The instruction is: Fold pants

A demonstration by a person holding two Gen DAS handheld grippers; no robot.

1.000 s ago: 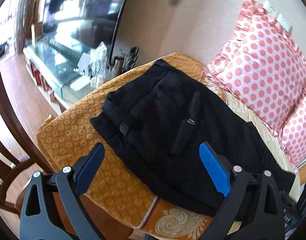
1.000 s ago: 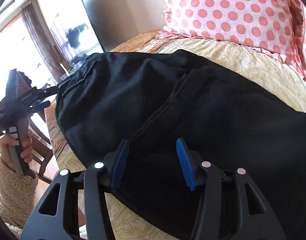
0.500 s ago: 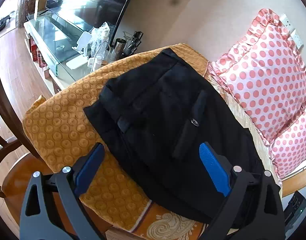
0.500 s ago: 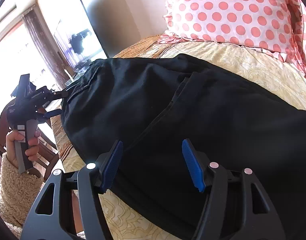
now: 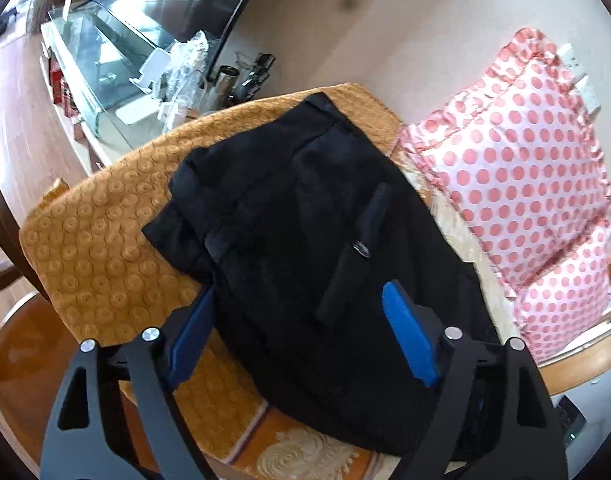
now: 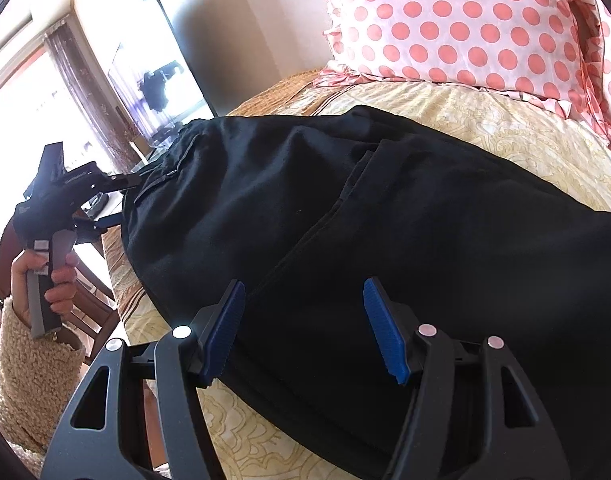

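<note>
Holding both grippers low, we see the left gripper, whose jaws have just been closing, still parted astride the black fabric pants' waist edge. Our right gripper gapes over a leg. Pants lie on the yellow patterned cushion, near the pink polka-dot pillow.
</note>
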